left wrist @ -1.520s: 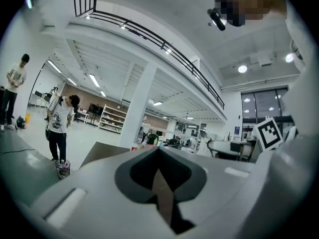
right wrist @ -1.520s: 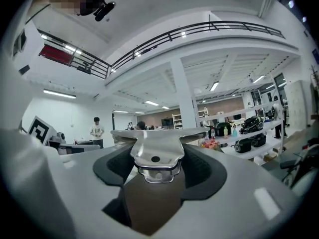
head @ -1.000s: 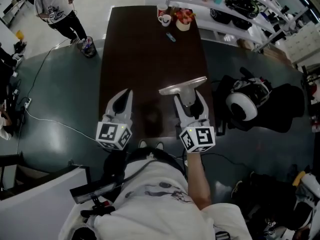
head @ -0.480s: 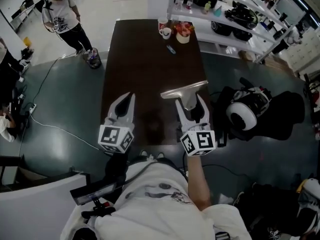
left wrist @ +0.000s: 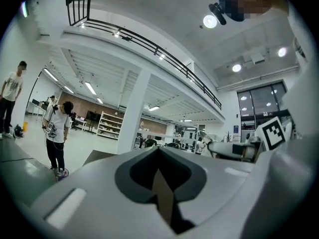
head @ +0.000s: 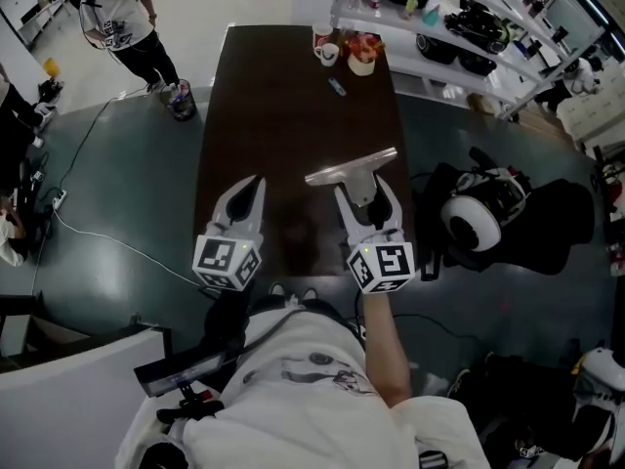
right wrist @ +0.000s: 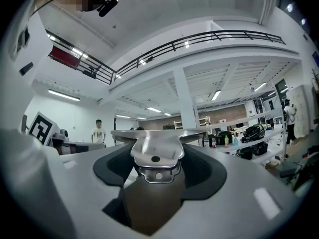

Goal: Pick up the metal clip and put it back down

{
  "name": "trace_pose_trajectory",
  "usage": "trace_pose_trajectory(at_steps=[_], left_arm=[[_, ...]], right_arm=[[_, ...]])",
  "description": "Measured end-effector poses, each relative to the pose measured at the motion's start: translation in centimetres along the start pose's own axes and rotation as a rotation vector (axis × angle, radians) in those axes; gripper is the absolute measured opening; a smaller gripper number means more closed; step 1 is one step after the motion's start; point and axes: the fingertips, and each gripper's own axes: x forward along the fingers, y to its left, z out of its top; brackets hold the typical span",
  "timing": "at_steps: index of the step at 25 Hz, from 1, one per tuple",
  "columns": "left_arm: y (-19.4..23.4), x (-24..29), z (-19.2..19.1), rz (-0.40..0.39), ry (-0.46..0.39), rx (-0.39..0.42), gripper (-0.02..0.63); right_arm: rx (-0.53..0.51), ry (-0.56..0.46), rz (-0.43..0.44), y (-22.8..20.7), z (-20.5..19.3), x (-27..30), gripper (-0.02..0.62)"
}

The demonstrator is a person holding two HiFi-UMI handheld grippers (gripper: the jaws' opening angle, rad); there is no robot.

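Note:
The metal clip [head: 350,169] is a shiny T-shaped piece with a wide flat bar. My right gripper [head: 364,190] is shut on the clip's narrow stem and holds it level over the dark brown table [head: 283,96]. In the right gripper view the clip [right wrist: 157,151] sits between the jaws of the right gripper [right wrist: 157,169], its bar lying across beyond the tips. My left gripper [head: 254,184] hovers to the left of the clip, shut and empty. In its own view the left gripper [left wrist: 159,153] shows both jaws meeting with nothing between them.
At the table's far end stand two mugs [head: 325,49], a small basket of red things [head: 361,53] and a blue pen-like item [head: 336,87]. A black chair holding a white headset [head: 471,215] is at the right. Shelving [head: 439,22] stands at the back right, and a person [head: 125,18] at the back left.
The right gripper with the clip has shifted slightly left in the head view. The left gripper has kept its place.

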Motion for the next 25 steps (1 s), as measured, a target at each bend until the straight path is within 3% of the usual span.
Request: trace_pose_trajectory(at_steps=[8, 20, 25], left_arm=[[0.8, -1.1, -4.2, 0.008, 0.085, -0.049, -0.003], [3.8, -2.7, -8.6, 0.106, 0.235, -0.118, -0.003], [3.9, -2.7, -8.6, 0.141, 0.262, -0.118, -0.003]], right_arm=[[-0.036, 0.205, 0.022, -0.6, -8.1, 1.3, 0.291], [-0.185, 0.587, 0.26, -1.8, -23.2, 5.6, 0.291], [-0.217, 0.717, 0.364, -2.1, -28.4, 6.9, 0.291]])
